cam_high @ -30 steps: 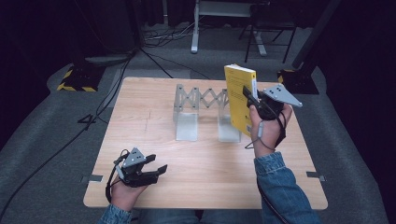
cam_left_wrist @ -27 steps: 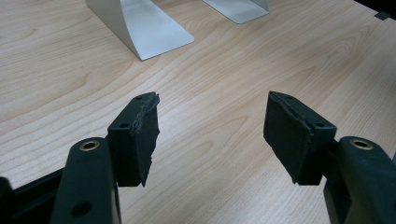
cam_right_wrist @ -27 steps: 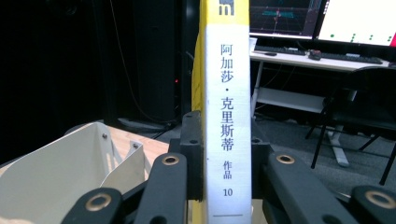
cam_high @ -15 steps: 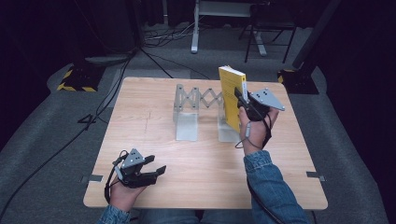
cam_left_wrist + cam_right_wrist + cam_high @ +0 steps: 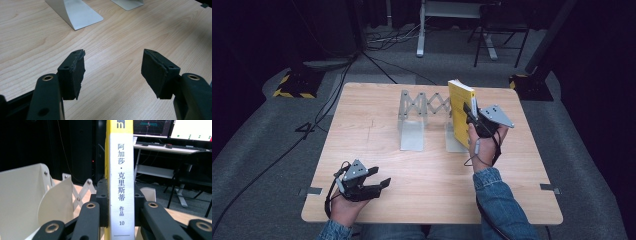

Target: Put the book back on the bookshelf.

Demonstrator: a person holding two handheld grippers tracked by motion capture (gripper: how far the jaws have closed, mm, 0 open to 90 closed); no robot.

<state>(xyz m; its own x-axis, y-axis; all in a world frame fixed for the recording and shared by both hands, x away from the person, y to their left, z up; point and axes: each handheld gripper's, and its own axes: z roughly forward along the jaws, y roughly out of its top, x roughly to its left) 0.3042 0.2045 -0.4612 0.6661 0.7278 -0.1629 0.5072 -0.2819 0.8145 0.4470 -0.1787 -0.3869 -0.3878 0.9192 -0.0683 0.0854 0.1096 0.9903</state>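
At table's far right, yellow book held upright, spine toward person, clamped by right gripper; left gripper spread, unloaded.

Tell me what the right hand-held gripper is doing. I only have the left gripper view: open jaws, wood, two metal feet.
Observer: The right hand-held gripper is shut on a yellow book, held upright by its white spine.
Operator: Near the rack?
Observer: Yes, the book is at the right end plate of the expanding metal rack. I can't tell whether it rests on the plate.
Operator: And where's my left one on the table?
Observer: The left hand-held gripper is at the near left part of the table, well apart from the rack.
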